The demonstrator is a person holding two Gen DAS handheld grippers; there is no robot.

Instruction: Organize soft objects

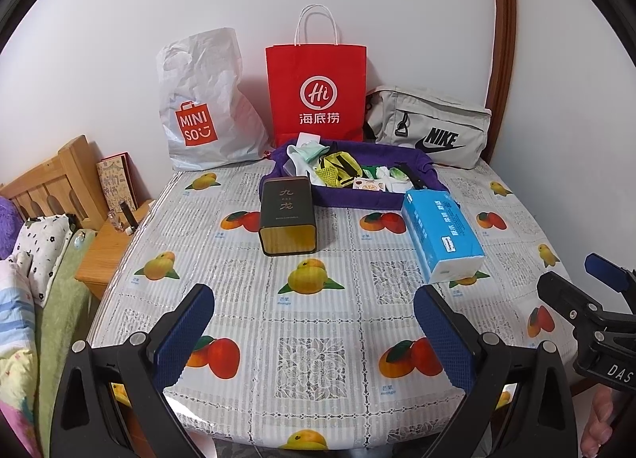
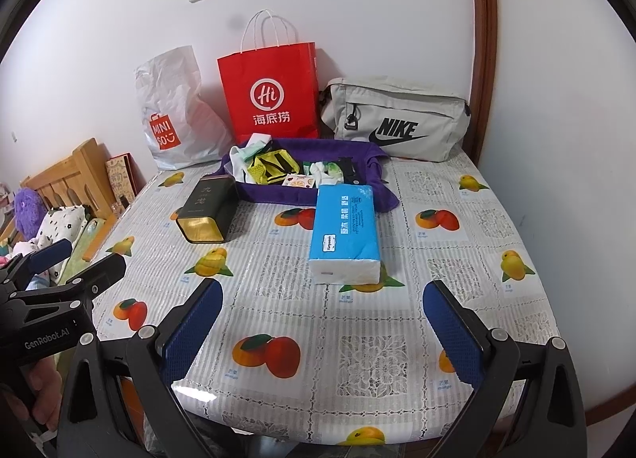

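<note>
A purple cloth (image 1: 357,200) (image 2: 278,196) lies at the back of the table and holds small soft things: pale socks (image 1: 306,154) (image 2: 246,154), a yellow mesh piece (image 1: 338,169) (image 2: 270,168) and white bits. In front of it lie a blue tissue pack (image 1: 441,231) (image 2: 344,223) and a dark tea tin (image 1: 286,211) (image 2: 206,207) on its side. My left gripper (image 1: 318,334) (image 2: 89,257) hovers open over the table's near edge, holding nothing. My right gripper (image 2: 324,328) (image 1: 576,275) is open beside it, also holding nothing.
Against the wall stand a white Miniso plastic bag (image 1: 202,108), a red paper bag (image 1: 316,92) and a grey Nike bag (image 1: 433,128). The table wears a fruit-print cover (image 1: 318,358). A bed with a wooden headboard (image 1: 47,179) and a nightstand (image 1: 103,251) sit to the left.
</note>
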